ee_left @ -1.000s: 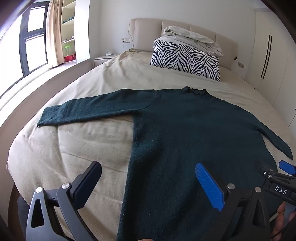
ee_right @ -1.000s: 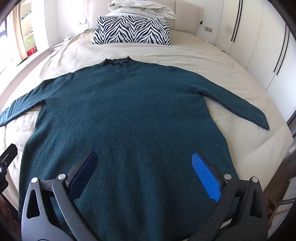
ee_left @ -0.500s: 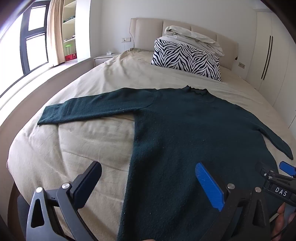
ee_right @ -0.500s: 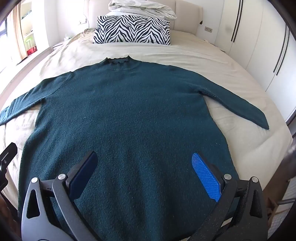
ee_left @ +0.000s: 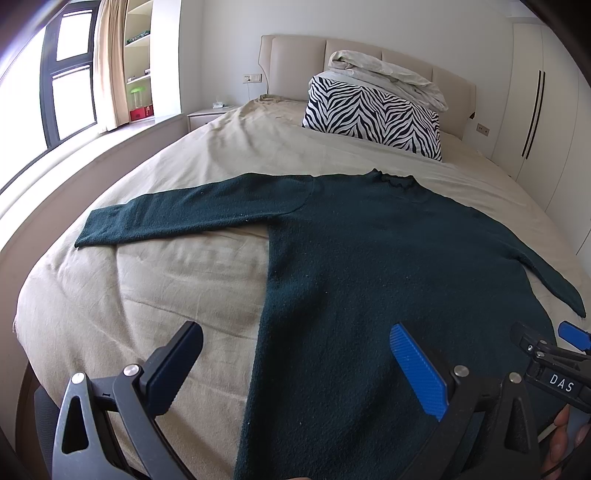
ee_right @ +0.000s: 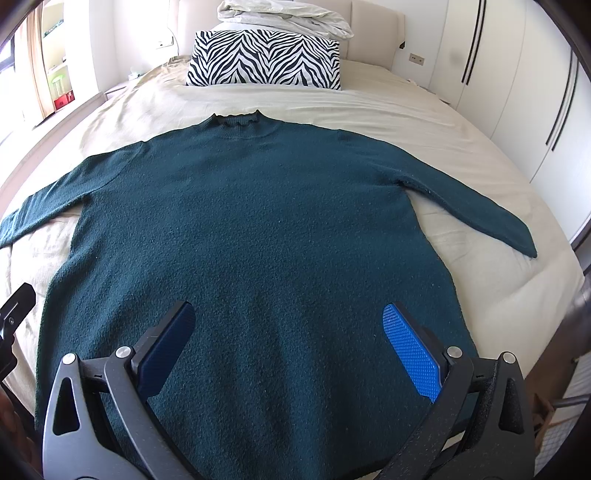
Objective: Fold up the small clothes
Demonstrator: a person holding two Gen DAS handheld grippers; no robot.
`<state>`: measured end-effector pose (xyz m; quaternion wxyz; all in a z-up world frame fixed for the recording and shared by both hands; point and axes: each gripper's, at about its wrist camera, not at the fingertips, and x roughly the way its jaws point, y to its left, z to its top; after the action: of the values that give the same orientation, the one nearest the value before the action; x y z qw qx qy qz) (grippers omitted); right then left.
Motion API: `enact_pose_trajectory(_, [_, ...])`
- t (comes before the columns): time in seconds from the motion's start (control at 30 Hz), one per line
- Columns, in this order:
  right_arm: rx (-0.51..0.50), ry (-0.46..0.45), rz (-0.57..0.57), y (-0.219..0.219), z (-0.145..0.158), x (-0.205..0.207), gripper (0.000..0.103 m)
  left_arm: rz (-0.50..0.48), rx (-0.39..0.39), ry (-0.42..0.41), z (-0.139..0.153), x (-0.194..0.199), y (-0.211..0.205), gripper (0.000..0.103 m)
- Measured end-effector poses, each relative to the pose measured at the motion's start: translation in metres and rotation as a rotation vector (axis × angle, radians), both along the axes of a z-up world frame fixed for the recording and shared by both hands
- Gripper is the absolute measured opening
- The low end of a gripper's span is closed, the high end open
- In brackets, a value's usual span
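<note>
left wrist view: left gripper (ee_left: pixel 295 363) jaws wide apart, gripping nothing, over sweater's left edge. right gripper (ee_right: pixel 291 341) also spread, empty, above the hem. dark green sweater (ee_right: pixel 251 229) flat on bed (ee_left: pixel 155 288), sleeves out. zebra pillow (ee_right: pixel 264 59) by headboard.

Beige bed (ee_right: pixel 424 122) — green sweater (ee_right: pixel 251 221) spread flat, 1 zebra pillow (ee_right: pixel 264 59).

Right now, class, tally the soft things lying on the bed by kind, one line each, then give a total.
Dark green sweater: 1
Zebra-print pillow: 1
Folded white bedding on top of the pillow: 1
Total: 3
</note>
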<state>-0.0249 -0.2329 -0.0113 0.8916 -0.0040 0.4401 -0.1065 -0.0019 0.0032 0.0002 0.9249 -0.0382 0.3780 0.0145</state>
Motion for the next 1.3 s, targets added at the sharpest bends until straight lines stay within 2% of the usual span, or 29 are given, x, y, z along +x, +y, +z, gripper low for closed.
enact_pose_trajectory(1.3, [-0.001, 0.003, 0.000, 0.000, -0.001, 0.000, 0.103, -0.005, -0.013, 0.014, -0.023, 0.000, 0.001, 0.103])
